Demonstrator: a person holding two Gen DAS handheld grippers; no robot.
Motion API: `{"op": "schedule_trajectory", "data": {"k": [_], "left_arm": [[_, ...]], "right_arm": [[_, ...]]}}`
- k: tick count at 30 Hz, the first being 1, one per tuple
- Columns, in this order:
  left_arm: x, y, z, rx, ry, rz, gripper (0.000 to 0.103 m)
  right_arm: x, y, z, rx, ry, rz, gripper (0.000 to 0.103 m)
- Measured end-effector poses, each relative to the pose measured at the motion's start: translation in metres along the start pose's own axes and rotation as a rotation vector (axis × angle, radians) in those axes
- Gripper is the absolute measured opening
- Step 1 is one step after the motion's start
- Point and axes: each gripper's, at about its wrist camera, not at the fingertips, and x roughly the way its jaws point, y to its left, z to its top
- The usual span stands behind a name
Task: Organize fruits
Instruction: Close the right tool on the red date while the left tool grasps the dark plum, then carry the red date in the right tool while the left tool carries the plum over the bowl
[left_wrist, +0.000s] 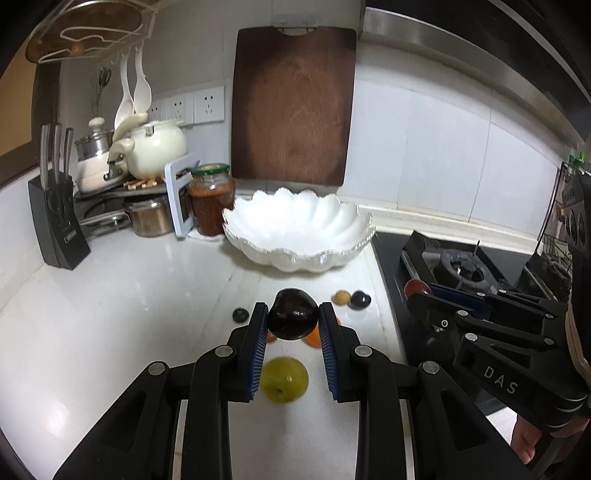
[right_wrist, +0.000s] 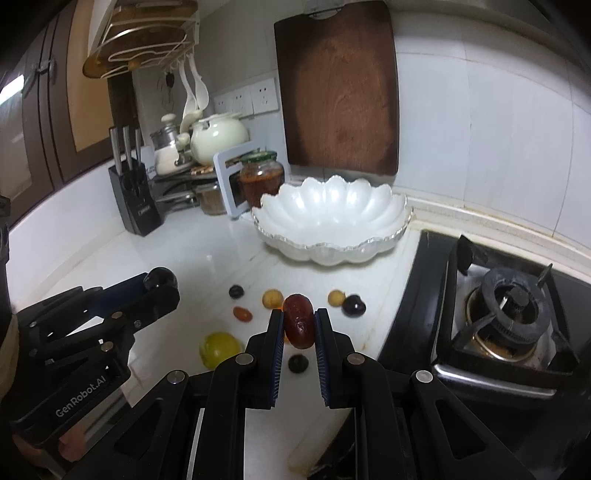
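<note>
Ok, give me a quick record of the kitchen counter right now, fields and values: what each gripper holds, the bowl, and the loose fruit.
left gripper: shut on dark plum
right gripper: shut on reddish oblong fruit
white shell bowl: empty, at back of counter
loose fruit: green fruit, several small dark, yellow and orange ones
stove burner: right of fruit

both grippers are matte black linkages with round silver pivot pins. the left gripper (left_wrist: 293, 321) has blue ribbed pads on its fingers (left_wrist: 258, 332), and its side reads "genrobot.ai" in white. the right gripper (right_wrist: 299, 325) has the same blue pads and carries white "das" lettering.
</note>
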Motion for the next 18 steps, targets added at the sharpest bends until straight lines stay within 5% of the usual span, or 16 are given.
{"op": "schedule_trajectory", "data": {"k": [18], "left_arm": [[0.017, 0.027, 0.064, 0.069, -0.128, -0.035, 0.028]], "right_arm": [[0.013, 0.007, 0.058, 0.046, -0.116, -0.094, 0.018]]}}
